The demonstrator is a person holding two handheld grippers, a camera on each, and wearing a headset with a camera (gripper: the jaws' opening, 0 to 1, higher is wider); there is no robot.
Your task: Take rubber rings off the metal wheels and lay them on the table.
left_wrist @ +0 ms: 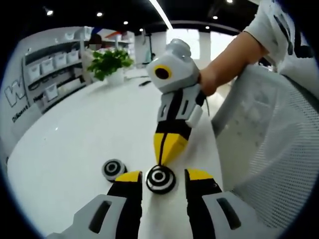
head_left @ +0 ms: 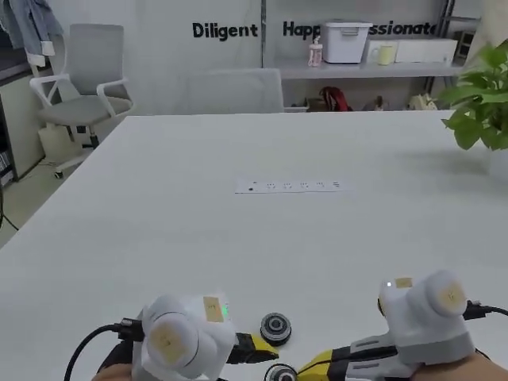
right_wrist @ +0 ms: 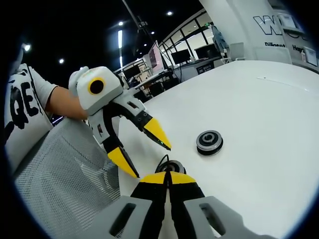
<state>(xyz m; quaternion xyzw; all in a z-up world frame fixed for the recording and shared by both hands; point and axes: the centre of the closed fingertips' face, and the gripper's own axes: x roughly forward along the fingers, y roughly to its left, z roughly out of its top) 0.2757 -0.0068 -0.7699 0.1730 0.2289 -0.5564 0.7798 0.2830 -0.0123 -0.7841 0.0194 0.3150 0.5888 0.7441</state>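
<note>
Metal wheel [left_wrist: 160, 180] sits between left gripper [left_wrist: 164, 175] jaws, apart; right gripper [right_wrist: 168, 175] jaws together.

Head view: the second wheel [head_left: 280, 372], just nearer than the free wheel [head_left: 275, 326], is cut off by the bottom edge, so just its upper part shows. Right gripper view: same wheel mostly hidden behind the right gripper [right_wrist: 168, 175], tips pressed together; whether anything is pinched between them cannot be told. Power strip [head_left: 290, 186], well beyond the free wheel: sockets too small to make out.
</note>
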